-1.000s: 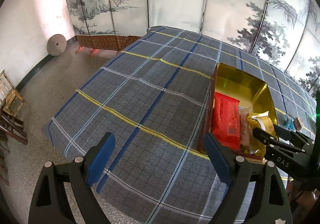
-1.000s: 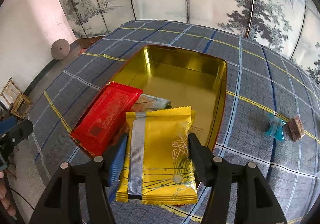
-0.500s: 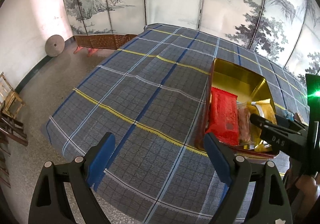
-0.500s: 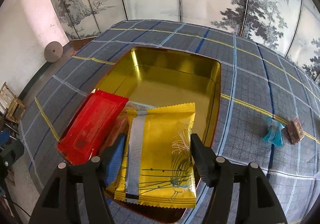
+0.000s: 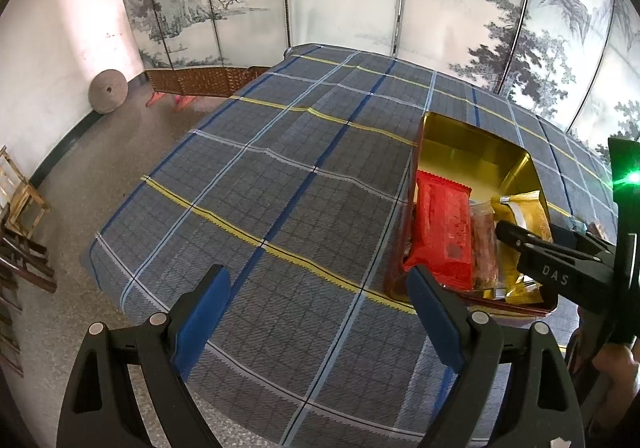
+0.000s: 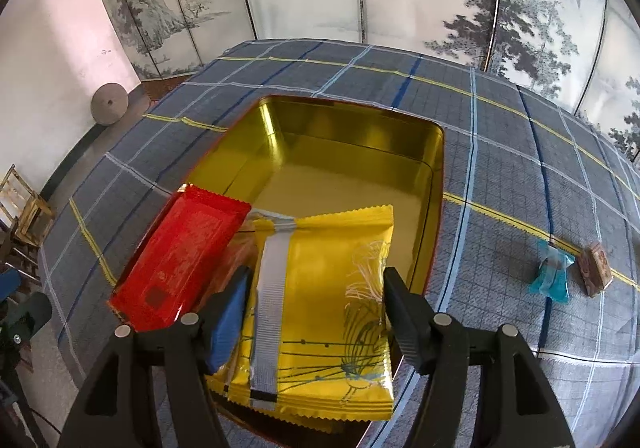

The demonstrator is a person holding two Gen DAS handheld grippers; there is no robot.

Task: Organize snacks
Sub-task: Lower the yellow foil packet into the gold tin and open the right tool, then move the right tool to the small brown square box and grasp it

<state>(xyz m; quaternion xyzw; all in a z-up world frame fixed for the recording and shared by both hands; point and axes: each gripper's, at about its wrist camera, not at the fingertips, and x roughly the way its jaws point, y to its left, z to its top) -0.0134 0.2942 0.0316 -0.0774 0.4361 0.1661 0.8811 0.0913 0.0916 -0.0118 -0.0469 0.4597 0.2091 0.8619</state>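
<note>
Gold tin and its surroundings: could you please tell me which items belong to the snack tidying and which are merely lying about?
Job:
- gold rectangular metal tin
- yellow foil snack packet
- red foil snack packet
- blue wrapped candy
- small brown wrapped sweet

Lying about:
- round grey stone disc
- wooden stool

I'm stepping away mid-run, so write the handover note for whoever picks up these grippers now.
Right gripper: jaws opening around the yellow packet, which lies at the near end of the gold tin.
Left gripper: open, empty, over the checked cloth.
Done: red packet and a clear-wrapped snack in the tin.
Left: blue candy and brown candy on the cloth, right of the tin.
</note>
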